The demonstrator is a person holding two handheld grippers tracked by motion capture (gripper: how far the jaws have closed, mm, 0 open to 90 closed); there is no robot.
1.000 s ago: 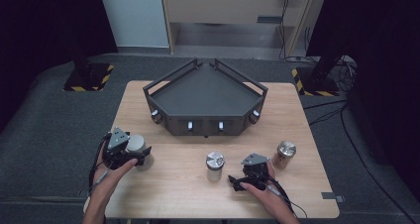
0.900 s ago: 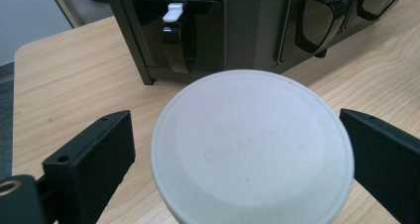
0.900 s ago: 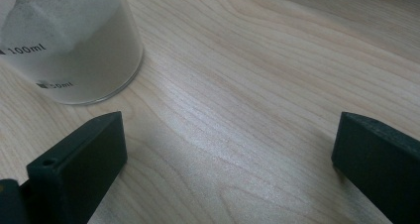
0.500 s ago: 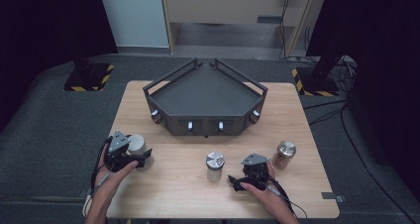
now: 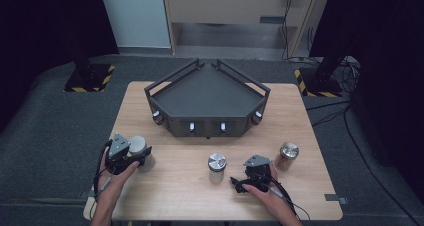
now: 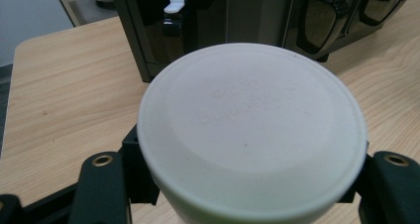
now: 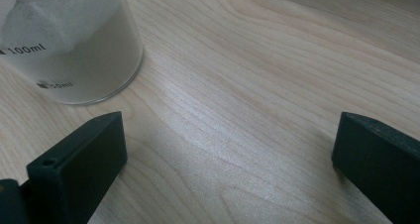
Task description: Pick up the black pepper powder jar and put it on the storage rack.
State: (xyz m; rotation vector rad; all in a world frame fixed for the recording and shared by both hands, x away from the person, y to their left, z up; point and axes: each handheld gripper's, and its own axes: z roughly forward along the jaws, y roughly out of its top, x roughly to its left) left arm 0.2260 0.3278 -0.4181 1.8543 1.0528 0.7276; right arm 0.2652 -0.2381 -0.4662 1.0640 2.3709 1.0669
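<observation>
Left gripper [image 5: 134, 155]: sat at the near-left corner of the table, and its jaws had just been closing around the white-lidded jar [image 6: 251, 130]. In the left gripper view the black jaws hugged the jar's body from both sides right under the lid, so yeah, it was gripped.

White-lidded jar: stood upright on the wooden table [image 5: 190, 186] at near left, just in front of the dark tray's left front corner. From above it was the pale round top [image 5: 137, 145] right beside the hand.

Left hand [image 5: 116, 172]: wrapped around the gripper body, forearm coming in from the bottom edge.

Right gripper [image 7: 225, 149]: jaws spread wide with bare wood between them, nothing held. In the high view it rested low on the table at near right [image 5: 239, 182].

Measuring jar [image 7: 69, 40]: clear glass with white powder inside and volume marks printed on the side, just ahead of one of the right gripper's jaws, not touching it as far as I could tell. From above it had a metal lid [image 5: 217, 162] and stood near the table's middle.

Brown jar [image 5: 287, 155]: metal-lidded too, off to the right of the right gripper, apart from it.

Dark tray [image 5: 207, 93]: big angular walled thing at the back middle of the table, small white levers on its front face [image 6: 174, 5].
</observation>
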